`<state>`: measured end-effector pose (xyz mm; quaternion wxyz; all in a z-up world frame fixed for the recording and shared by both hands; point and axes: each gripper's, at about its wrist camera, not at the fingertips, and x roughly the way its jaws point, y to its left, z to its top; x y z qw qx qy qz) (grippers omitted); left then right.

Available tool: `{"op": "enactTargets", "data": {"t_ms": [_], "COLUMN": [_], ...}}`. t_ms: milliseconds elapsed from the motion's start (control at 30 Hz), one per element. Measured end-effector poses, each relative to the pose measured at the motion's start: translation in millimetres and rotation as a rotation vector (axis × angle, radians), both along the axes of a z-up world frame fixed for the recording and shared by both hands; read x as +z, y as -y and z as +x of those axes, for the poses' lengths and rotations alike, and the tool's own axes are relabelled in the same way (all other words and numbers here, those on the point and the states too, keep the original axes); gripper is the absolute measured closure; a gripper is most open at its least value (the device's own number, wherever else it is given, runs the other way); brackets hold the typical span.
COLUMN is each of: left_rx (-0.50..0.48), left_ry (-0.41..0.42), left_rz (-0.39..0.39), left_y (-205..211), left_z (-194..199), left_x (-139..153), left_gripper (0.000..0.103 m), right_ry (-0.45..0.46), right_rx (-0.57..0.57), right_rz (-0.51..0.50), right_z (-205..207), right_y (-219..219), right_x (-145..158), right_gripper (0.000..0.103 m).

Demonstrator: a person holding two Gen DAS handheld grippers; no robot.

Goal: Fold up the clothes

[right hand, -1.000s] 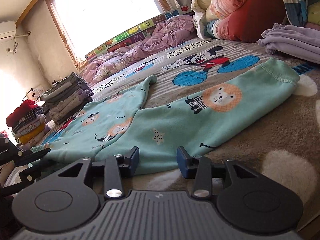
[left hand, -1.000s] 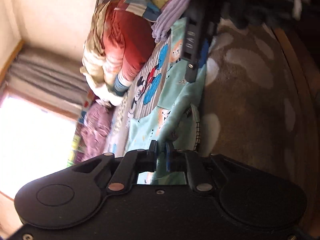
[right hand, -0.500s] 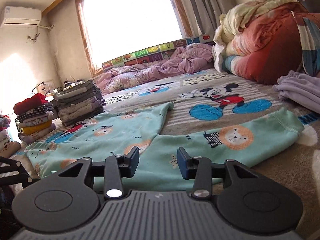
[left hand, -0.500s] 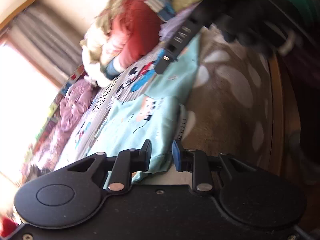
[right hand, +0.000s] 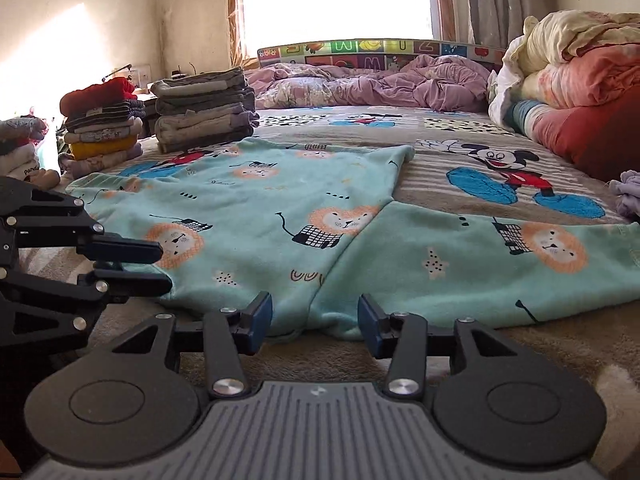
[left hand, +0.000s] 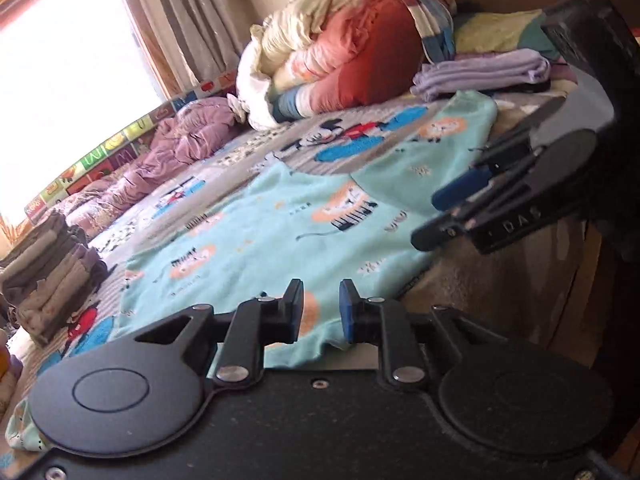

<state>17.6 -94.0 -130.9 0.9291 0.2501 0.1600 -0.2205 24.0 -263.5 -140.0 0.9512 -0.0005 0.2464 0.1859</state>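
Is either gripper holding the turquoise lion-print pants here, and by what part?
Nothing is held. The left gripper, jaws closing, and the right gripper, jaws opening, both have clear gaps, at the near edge of the turquoise lion-print pants.

a bed [right hand: 460, 136] carries teal pyjamas [right hand: 280, 208] at centre, folded stacks [right hand: 204, 110] at ten o'clock, a purple quilt [right hand: 372, 84] at twelve, bedding [right hand: 580, 92] at two.

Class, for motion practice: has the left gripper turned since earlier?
Yes: left gripper rolled; the curtain, earlier above the window, now hangs beside it. Jaws closing, nothing gripped.
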Motion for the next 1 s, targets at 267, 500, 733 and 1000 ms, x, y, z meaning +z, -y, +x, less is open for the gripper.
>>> {"op": "enactTargets", "data": {"t_ms": [267, 500, 733, 1000], "left_rx": [0.0, 0.011, -0.023, -0.181], "left_ry": [-0.109, -0.056, -0.117, -0.006], "left_rz": [0.023, -0.094, -0.046, -0.046], "left_y": [6.1, 23.5, 33.4, 69.8], "left_z": [10.6, 27.0, 29.5, 14.9], "left_x": [-10.4, 7.7, -13.1, 12.4], "left_gripper": [0.086, 0.086, 0.086, 0.086], "right_ry": [0.084, 0.102, 0.011, 0.001], "right_rx": [-0.054, -0.033, 0.001, -0.269], "right_rz": [0.101, 0.098, 0.021, 0.245], "right_z": [-7.4, 8.2, -10.6, -0.2], "right_y": [16.6, 10.3, 6.9, 71.3], "right_x": [15.9, 10.1, 1.8, -2.9], "right_gripper": [0.055, 0.067, 0.069, 0.068]}}
